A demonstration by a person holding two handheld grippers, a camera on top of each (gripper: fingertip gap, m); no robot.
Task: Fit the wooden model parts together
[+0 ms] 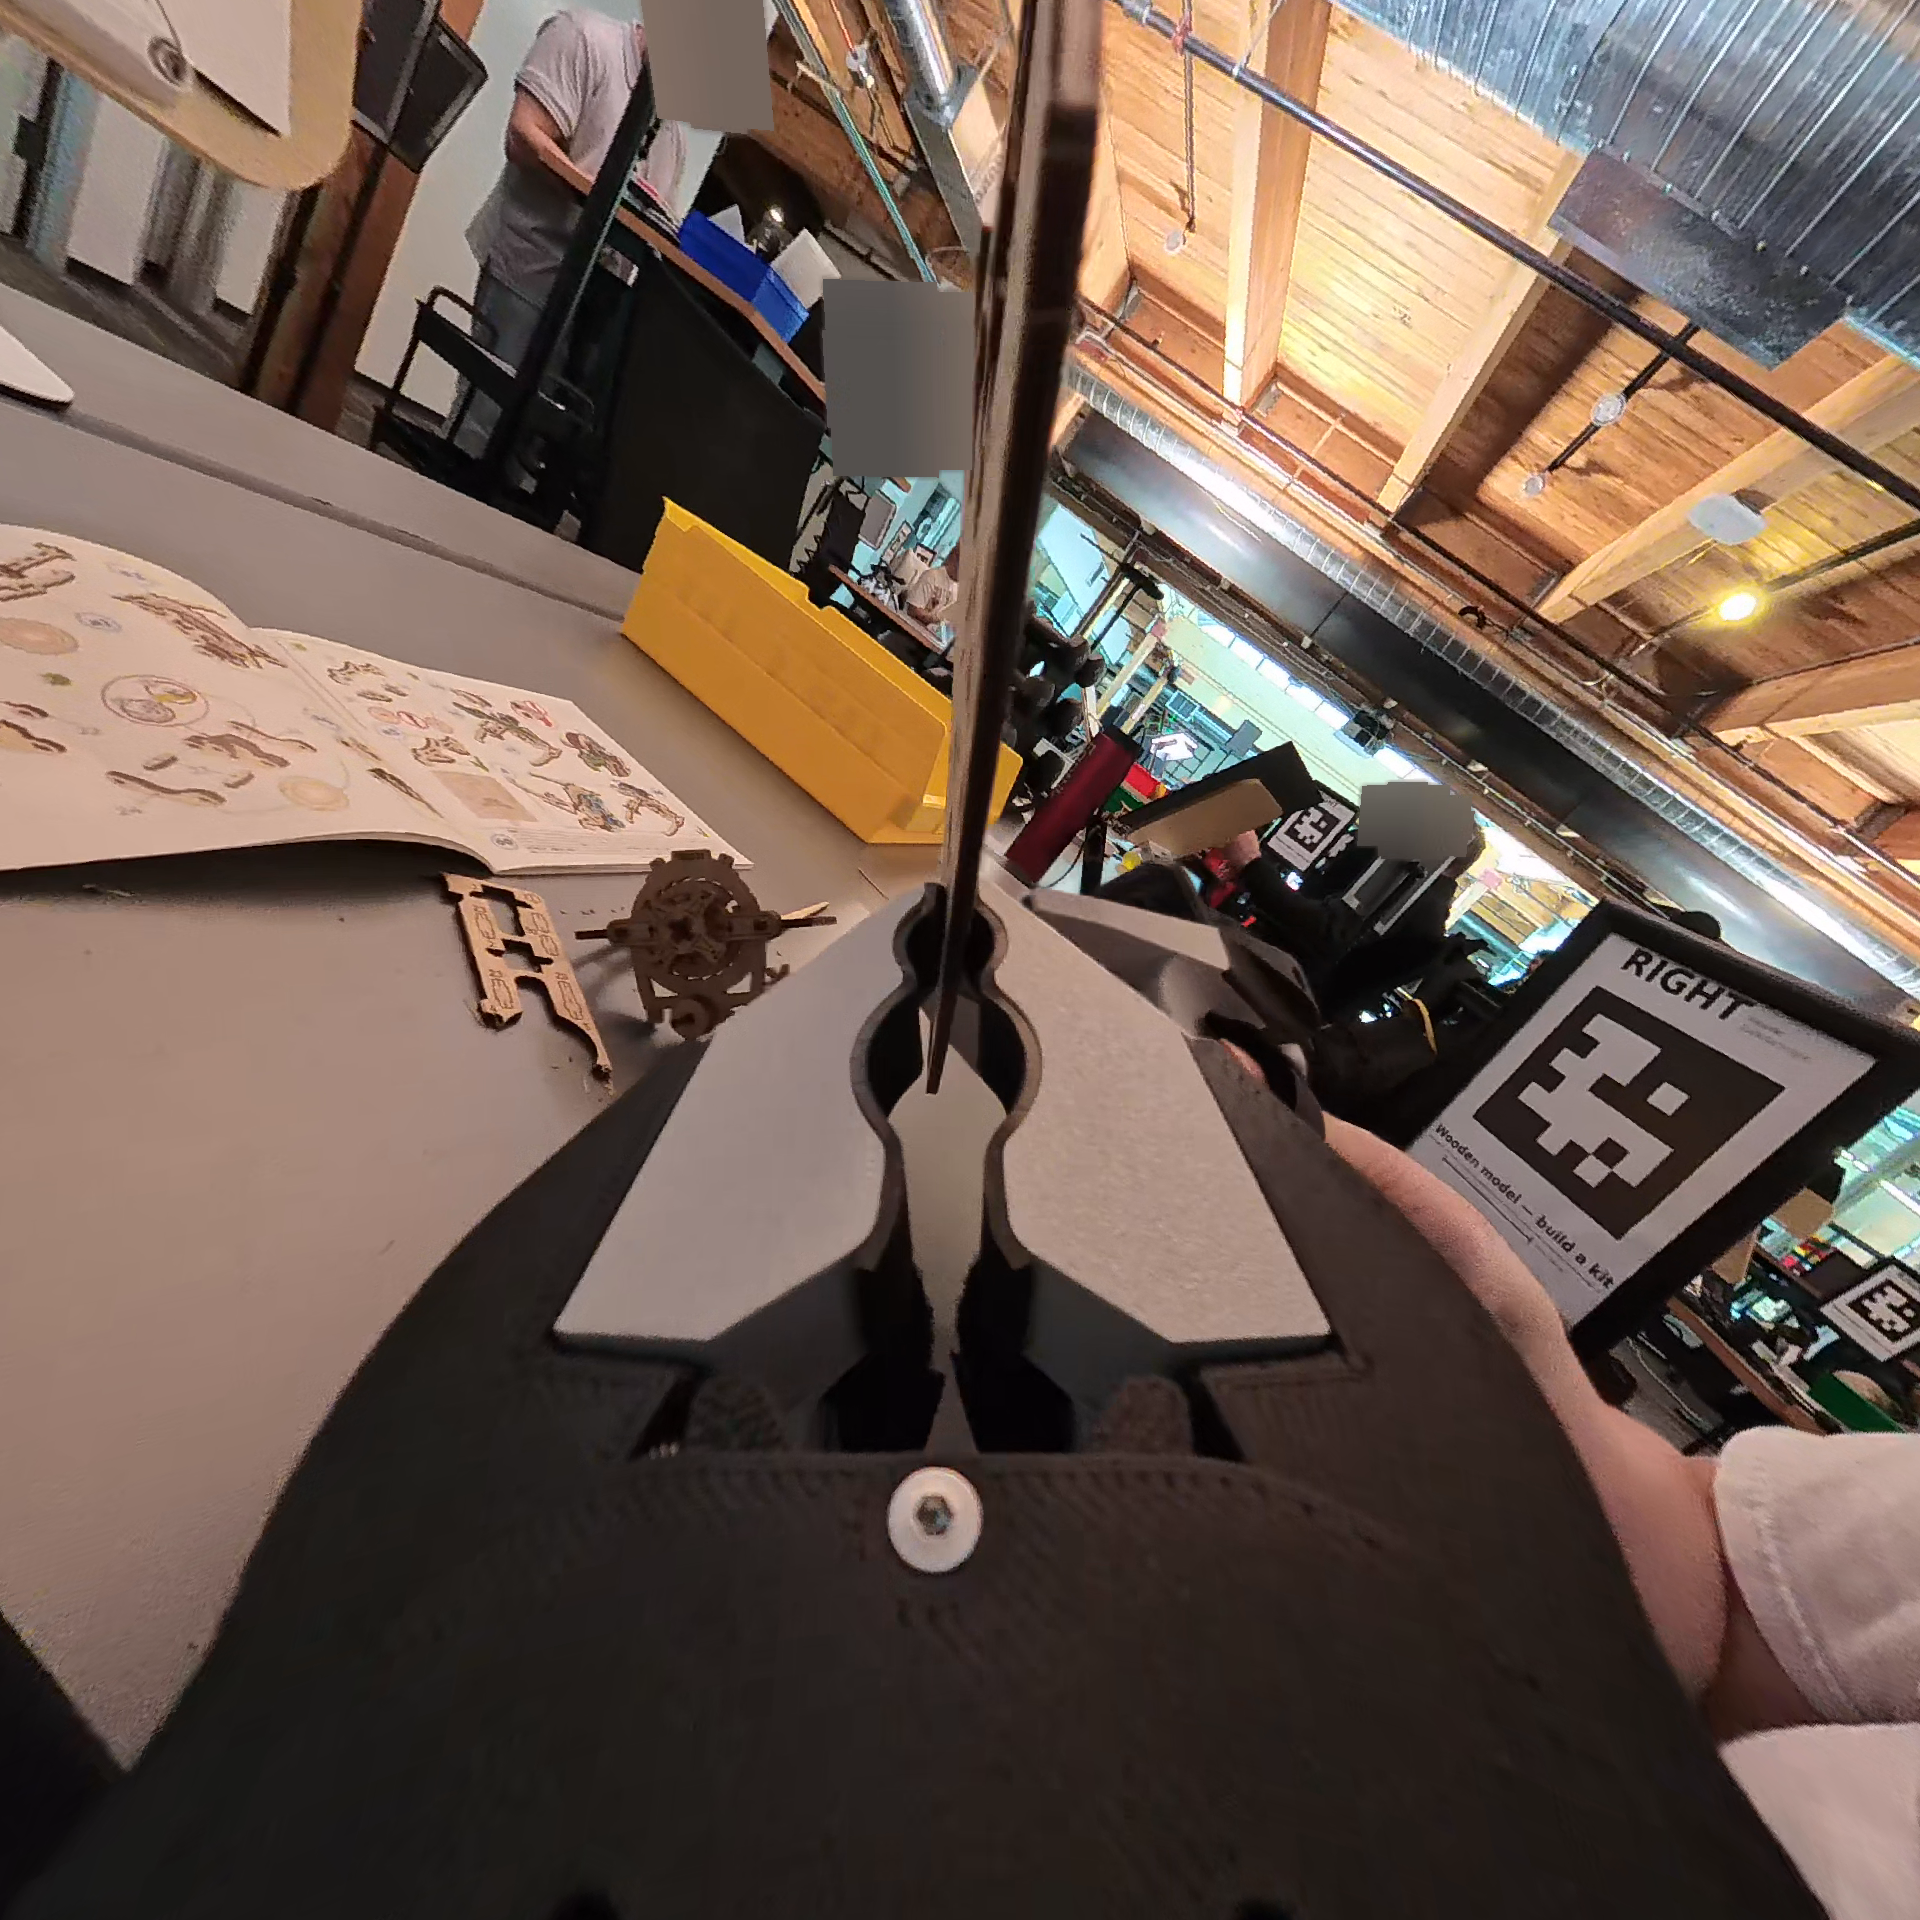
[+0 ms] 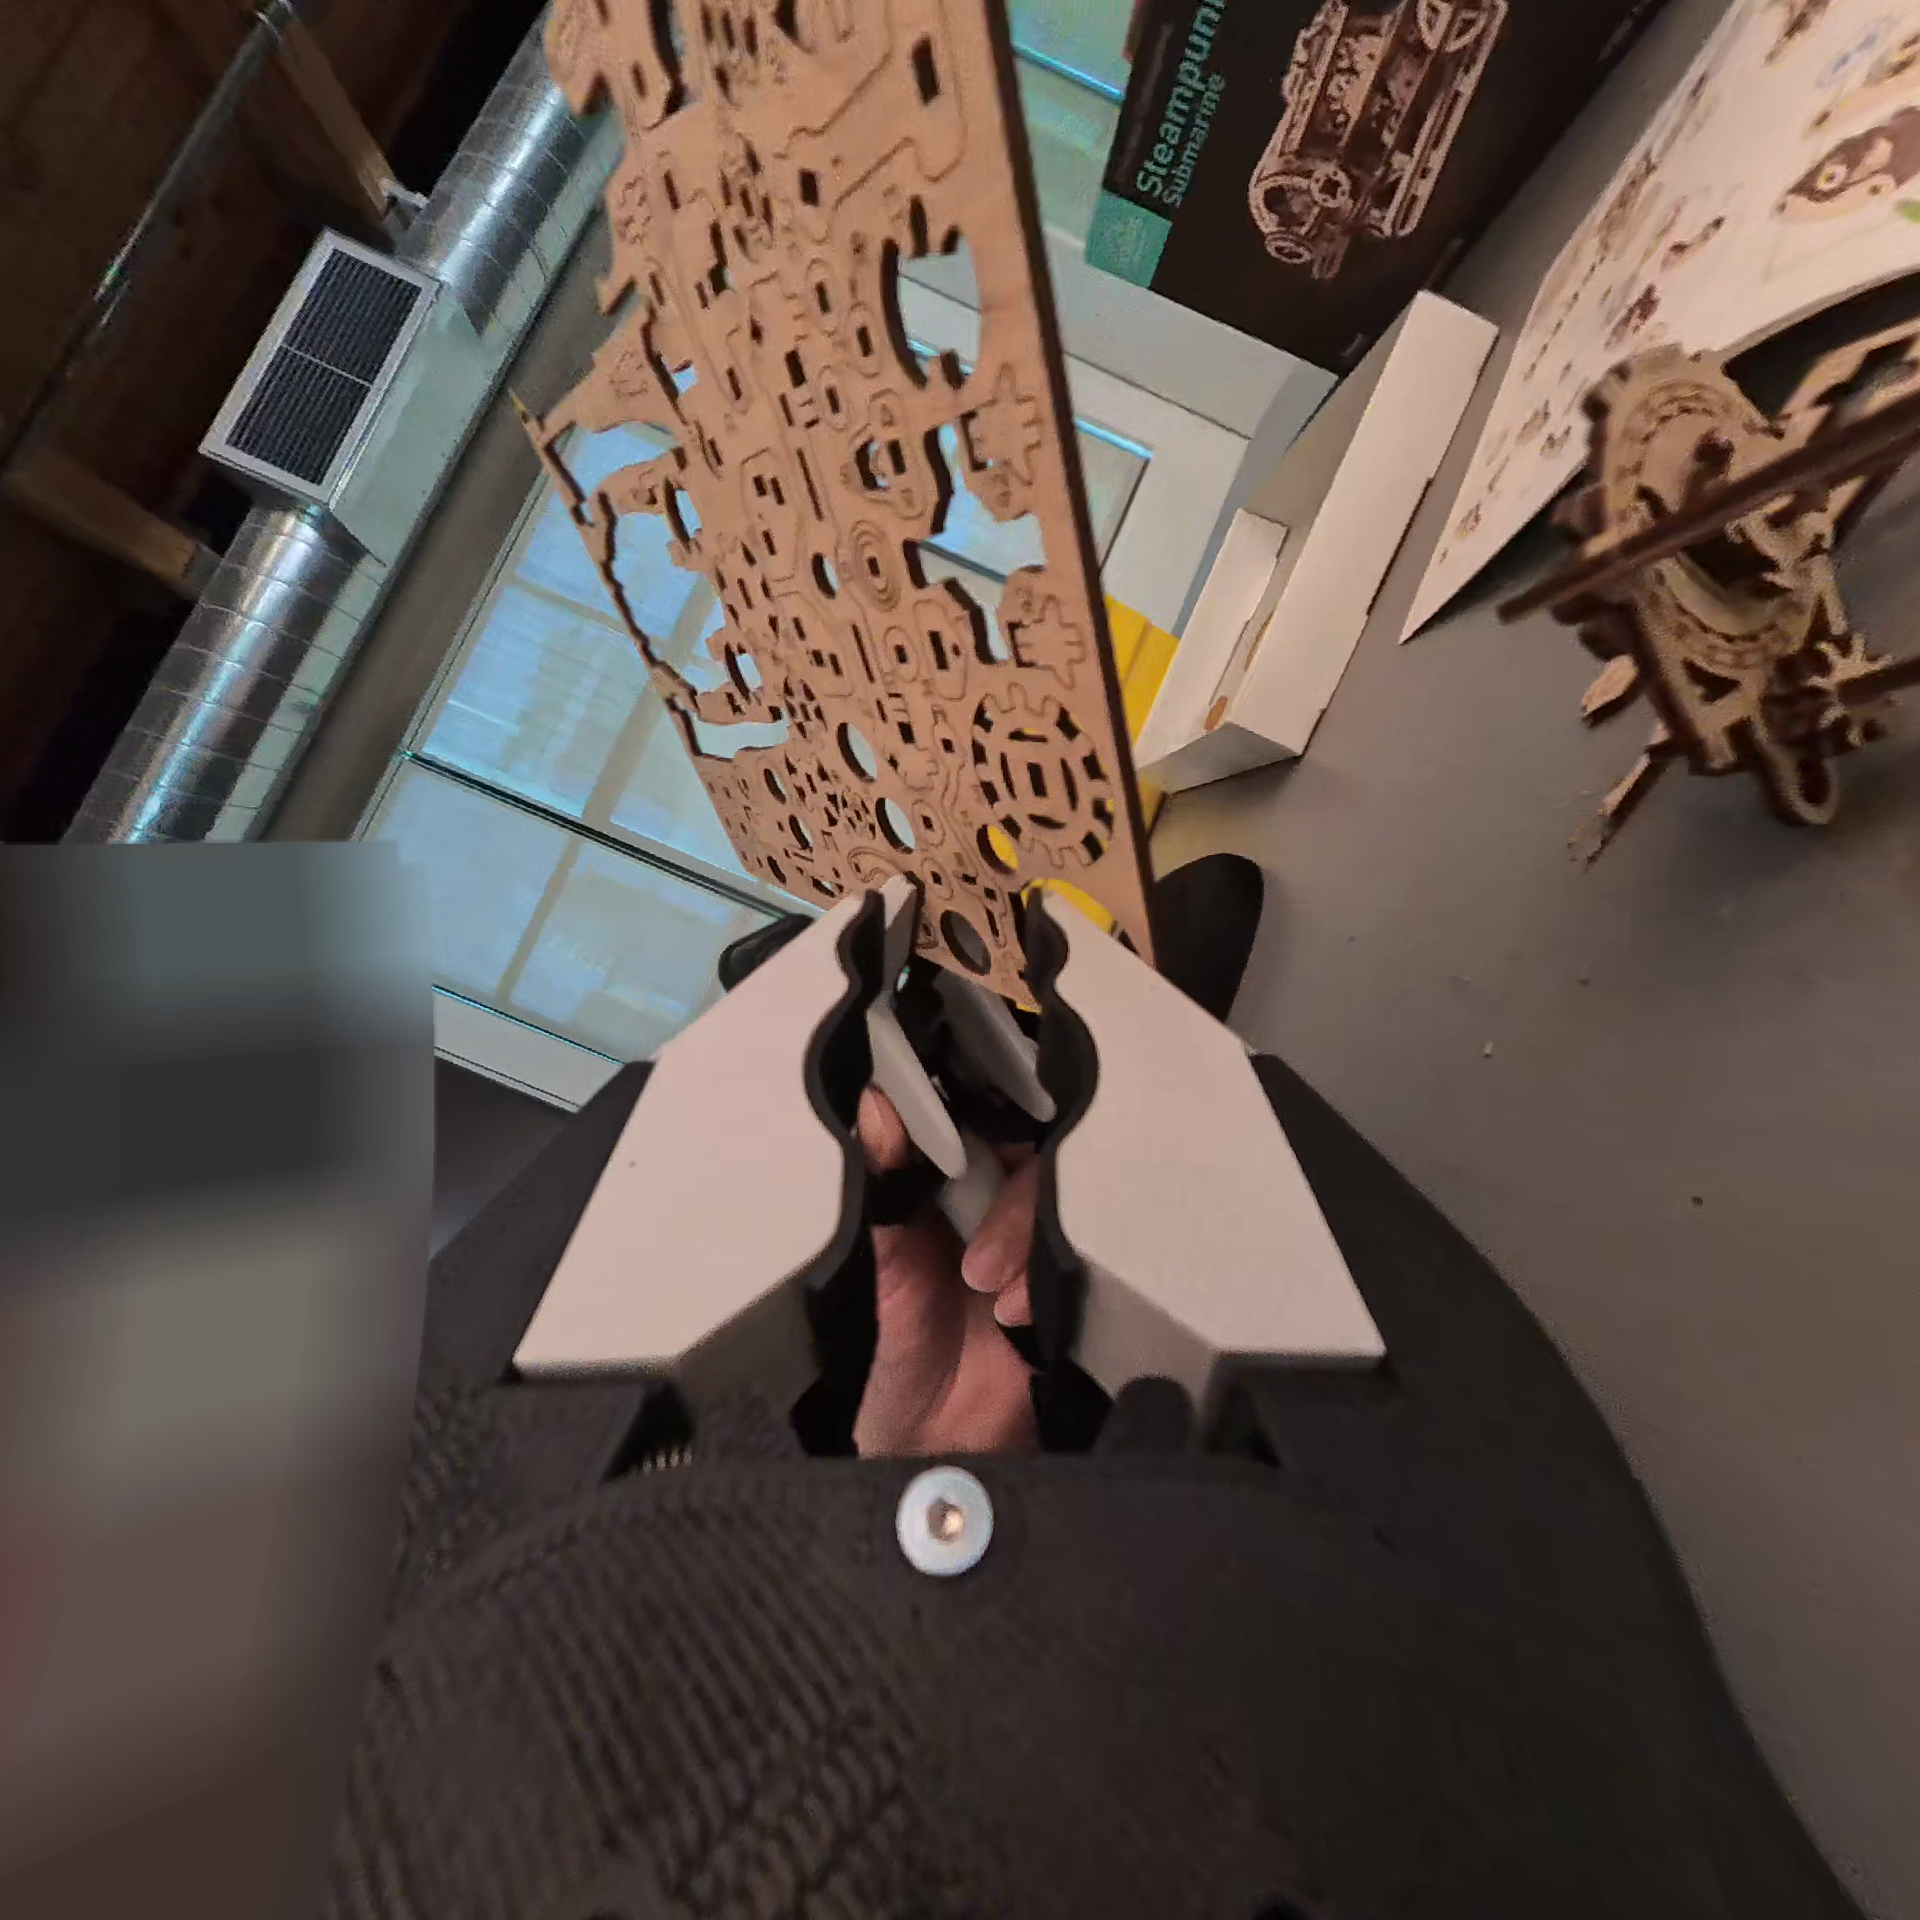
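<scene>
My left gripper (image 1: 951,935) is shut on the lower edge of a thin laser-cut wooden part sheet (image 1: 1013,520), seen edge-on and standing upright above the grey table (image 1: 208,1195). In the right wrist view the sheet (image 2: 831,468) shows its face, with several parts punched out. My right gripper (image 2: 961,914) is open, its tips on either side of the sheet's bottom end. The left gripper's white fingers (image 2: 909,1049) and a hand show between its jaws. A part-built wooden gear model (image 1: 691,940) stands on the table; it also shows in the right wrist view (image 2: 1714,582).
A small wooden fret piece (image 1: 525,961) lies next to the model. An open instruction booklet (image 1: 312,738) lies behind them. A yellow bin (image 1: 800,686) stands at the table's far edge. The dark kit box (image 2: 1309,156) and a white box (image 2: 1330,540) lie farther off. Less than 4 cm separates the two grippers' tips.
</scene>
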